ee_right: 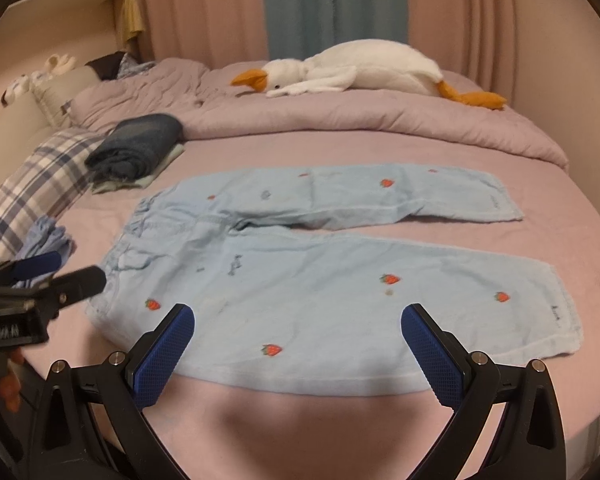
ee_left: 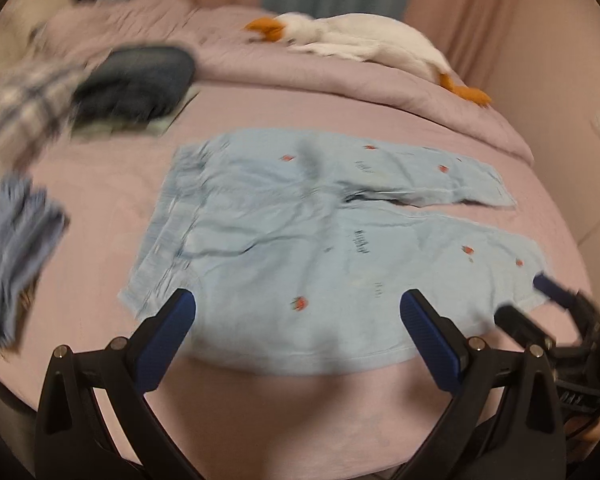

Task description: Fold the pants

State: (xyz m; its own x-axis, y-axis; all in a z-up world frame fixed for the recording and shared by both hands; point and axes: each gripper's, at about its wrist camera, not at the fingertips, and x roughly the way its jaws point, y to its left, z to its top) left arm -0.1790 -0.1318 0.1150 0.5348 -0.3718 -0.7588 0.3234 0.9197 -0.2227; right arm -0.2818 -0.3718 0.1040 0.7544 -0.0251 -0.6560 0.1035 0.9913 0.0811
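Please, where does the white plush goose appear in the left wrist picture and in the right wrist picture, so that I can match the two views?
Left wrist: the white plush goose lies at the upper right of centre, on the folded lilac blanket, beak to the left.
Right wrist: the goose lies at the upper centre, on the same blanket, beak to the left.
Shared landmark: the light blue pants spread flat in front of it.

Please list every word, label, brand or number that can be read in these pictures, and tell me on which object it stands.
None can be read.
Dark embroidered script on the near leg of the light blue pants, at: too blurred to read.
Small dark mark near the hem of that leg: too small to read.
Faint mark near the hem of the far leg: too small to read.
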